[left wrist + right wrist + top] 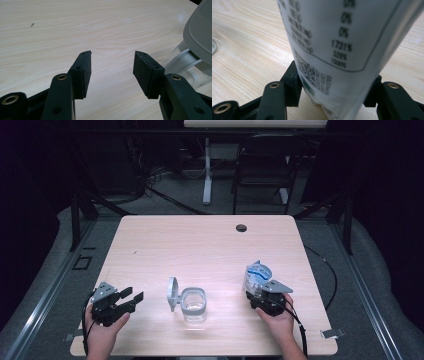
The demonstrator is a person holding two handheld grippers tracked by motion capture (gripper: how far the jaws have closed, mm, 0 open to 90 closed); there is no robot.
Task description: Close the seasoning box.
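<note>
my right gripper (264, 292) is clamped on the pouch (257, 274), left gripper (131, 298) wide open; I'd tip slowly over the open container (193, 303)

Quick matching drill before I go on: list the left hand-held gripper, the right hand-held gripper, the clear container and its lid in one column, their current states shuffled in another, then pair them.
Things:
1. left hand-held gripper
2. right hand-held gripper
3. clear container
4. container lid

States:
A. flipped up at the container's left side
B. jaws apart, nothing between them
C. standing open on the table between the two hands
D. closed on a white and blue labelled packet

Pairs: 1-B, 2-D, 3-C, 4-A
</note>
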